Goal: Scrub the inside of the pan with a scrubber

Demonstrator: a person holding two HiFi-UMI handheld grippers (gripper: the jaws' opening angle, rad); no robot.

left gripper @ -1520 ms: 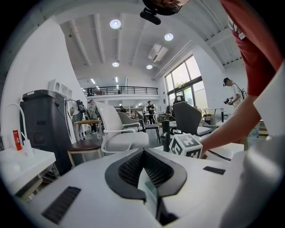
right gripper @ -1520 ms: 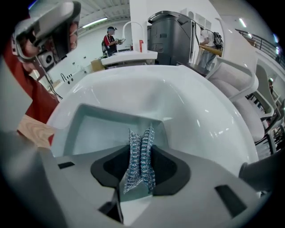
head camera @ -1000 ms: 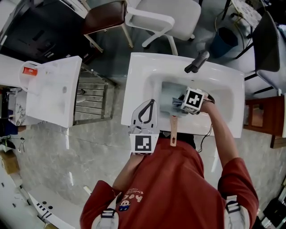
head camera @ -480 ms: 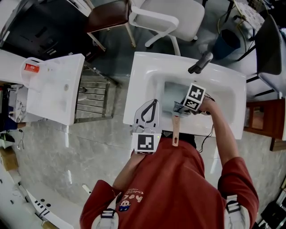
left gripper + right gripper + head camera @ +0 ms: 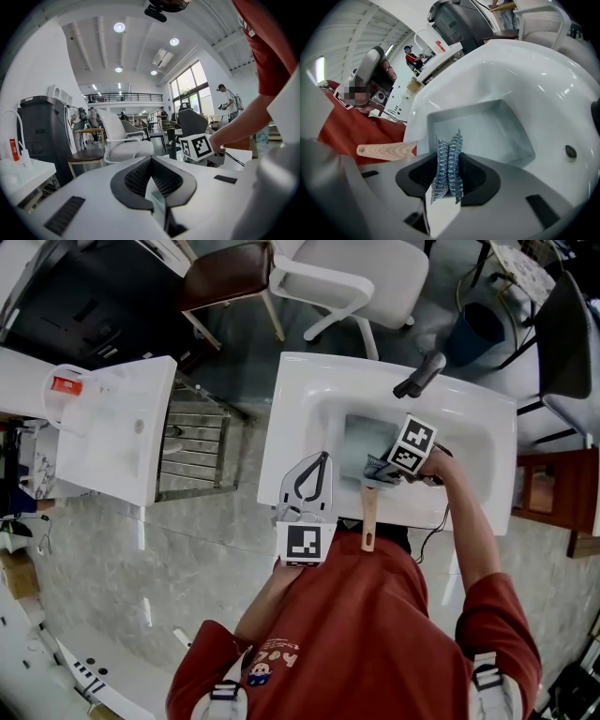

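Note:
A square grey pan (image 5: 359,440) lies in the white sink (image 5: 300,395), and its wooden handle (image 5: 368,515) sticks out over the near rim toward me. My right gripper (image 5: 377,468) hovers at the pan's near edge, shut on a blue-silver wire scrubber (image 5: 448,164). In the right gripper view the pan (image 5: 483,131) lies just beyond the scrubber, with the wooden handle (image 5: 386,150) at the left. My left gripper (image 5: 317,465) rests over the sink's left rim, jaws shut with nothing between them. In the left gripper view that left gripper (image 5: 151,164) points out at the room.
A dark faucet (image 5: 418,373) stands at the sink's far rim, and a drain hole (image 5: 569,151) shows in the basin. A white chair (image 5: 352,277) stands behind the sink. A white table (image 5: 117,427) and a metal rack (image 5: 192,442) are to the left.
My right gripper has tilted and shifted slightly over the pan's near edge with the scrubber in it. The left gripper has stayed on the rim.

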